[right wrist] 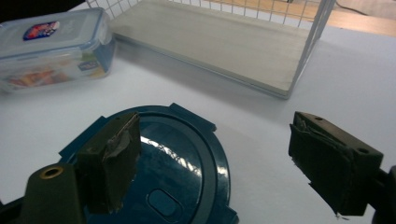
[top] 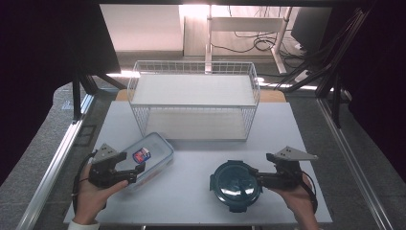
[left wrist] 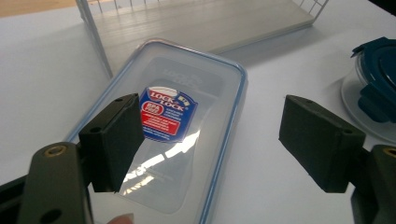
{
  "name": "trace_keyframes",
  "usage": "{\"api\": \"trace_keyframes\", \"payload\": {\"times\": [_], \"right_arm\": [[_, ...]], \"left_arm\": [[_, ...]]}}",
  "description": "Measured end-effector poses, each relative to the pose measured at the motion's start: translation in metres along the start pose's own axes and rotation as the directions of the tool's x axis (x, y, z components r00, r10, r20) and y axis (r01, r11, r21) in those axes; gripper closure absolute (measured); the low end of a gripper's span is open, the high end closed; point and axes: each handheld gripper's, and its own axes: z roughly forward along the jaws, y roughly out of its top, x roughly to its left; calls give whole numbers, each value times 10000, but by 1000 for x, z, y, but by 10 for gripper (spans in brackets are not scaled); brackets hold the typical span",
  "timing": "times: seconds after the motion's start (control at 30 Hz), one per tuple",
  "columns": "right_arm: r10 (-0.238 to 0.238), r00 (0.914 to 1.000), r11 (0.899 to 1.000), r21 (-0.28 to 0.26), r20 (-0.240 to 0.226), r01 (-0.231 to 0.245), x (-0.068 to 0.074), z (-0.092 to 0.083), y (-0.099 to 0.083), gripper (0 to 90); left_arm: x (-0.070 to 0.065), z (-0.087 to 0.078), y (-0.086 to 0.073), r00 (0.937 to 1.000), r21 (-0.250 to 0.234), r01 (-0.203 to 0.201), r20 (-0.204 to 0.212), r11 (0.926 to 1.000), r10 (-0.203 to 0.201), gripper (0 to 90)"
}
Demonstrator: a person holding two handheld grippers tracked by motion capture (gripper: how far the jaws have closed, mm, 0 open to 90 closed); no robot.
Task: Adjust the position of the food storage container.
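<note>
The left tongs (top: 136,173) stood wide open over the near end of the clear box (top: 149,158), one jaw above its lid, the other over bare tabletop (top: 191,201); they gripped nothing. In the left gripper view the box's near end was cut off by the frame's bottom edge. The right tongs (top: 256,178) also gaped wide, empty, at the right rim of the round blue tub (top: 235,184), one jaw over its lid; whether that jaw touched the lid was probably not to be judged from the right gripper view. The tub's near edge was cut off there. Box and tub lay well apart at the tabletop's front, open surface between them and behind the tub. Farther back stood the wire rack (top: 194,100), the box's far corner just beside its front left leg.
</note>
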Motion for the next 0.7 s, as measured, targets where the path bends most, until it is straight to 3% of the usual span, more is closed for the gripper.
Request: {"api": "trace_keyframes", "payload": {"times": [0.33,0.5,0.7], "right_arm": [[84,9997,10000,-7,-212,-84,0,-4,-2,178],[-134,9994,9999,-60,-327,132,1,-2,1,189],[-261,9994,9996,-76,-244,260,3,-2,-1,205]], "left_arm": [[-8,7,-1,9998,206,-104,-169,9997,107,212],[-9,7,-2,9995,227,-209,-233,9995,214,212],[-7,5,0,9999,240,-124,-33,9996,125,218]]}}
